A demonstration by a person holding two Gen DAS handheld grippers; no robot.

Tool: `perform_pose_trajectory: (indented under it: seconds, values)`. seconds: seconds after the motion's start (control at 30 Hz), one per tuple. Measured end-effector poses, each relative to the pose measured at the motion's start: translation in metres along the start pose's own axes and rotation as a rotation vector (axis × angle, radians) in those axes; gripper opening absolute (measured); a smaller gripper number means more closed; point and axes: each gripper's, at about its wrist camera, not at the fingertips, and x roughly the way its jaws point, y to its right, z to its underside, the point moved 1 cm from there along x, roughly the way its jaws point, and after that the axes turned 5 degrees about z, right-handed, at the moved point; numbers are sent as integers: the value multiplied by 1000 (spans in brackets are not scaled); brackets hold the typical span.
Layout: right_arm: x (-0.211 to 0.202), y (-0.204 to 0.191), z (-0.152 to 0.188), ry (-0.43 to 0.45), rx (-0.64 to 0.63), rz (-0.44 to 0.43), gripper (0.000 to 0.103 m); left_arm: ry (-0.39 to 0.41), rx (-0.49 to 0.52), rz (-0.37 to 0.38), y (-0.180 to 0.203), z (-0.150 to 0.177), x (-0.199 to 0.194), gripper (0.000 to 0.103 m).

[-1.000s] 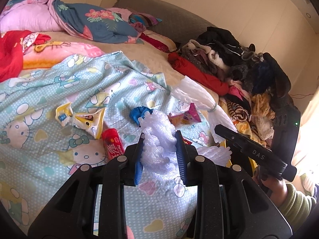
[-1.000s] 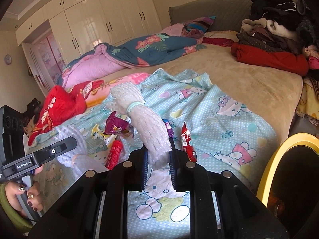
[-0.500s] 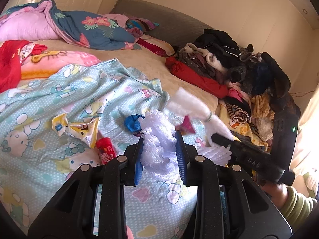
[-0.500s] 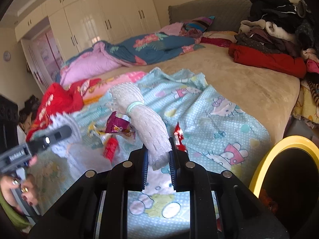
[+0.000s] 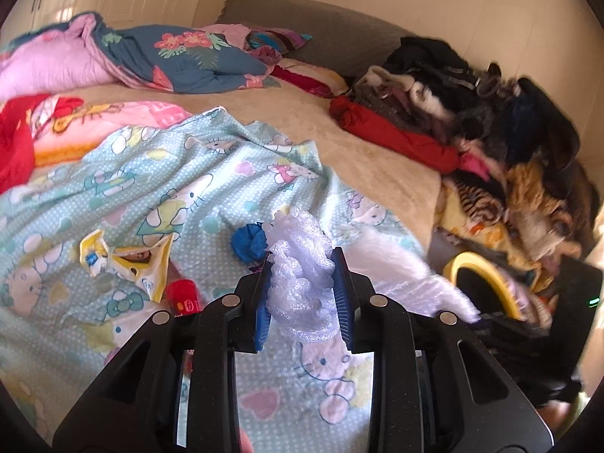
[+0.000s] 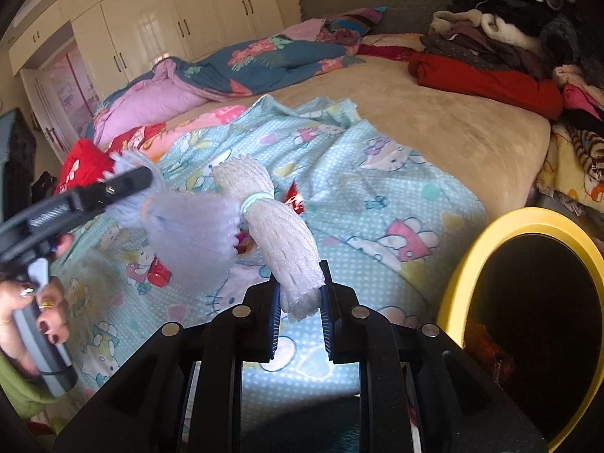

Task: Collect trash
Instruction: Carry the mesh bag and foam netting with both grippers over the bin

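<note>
Fingers [image 6: 272, 324] of each gripper clamp white foam netting [image 6: 281, 249].

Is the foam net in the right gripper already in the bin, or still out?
Out. The foam net is clamped in the right gripper above the blanket; the yellow-rimmed bin sits off to its right.

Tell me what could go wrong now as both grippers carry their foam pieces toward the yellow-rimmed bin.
The right gripper pinches only the end of the long white foam net sleeve, so it may slip out before reaching the yellow-rimmed bin. The left gripper with its crumpled white foam wrap is close by; the two could collide.
</note>
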Motion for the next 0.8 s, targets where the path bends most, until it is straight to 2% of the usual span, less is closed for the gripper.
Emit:
perform_pose_trajectory:
  seconds: [0.23,0.33,0.8]
  values:
    - [-17,20,-3,44,57,-16,18,-30,15,-75,6,-2,23,22]
    - [-23,29,-4,60,72,-16,18,-33,1,-82,7,-3,28,22]
    - [-51,86,5,118,188,32,18,-12,76,10,72,-14,36,22]
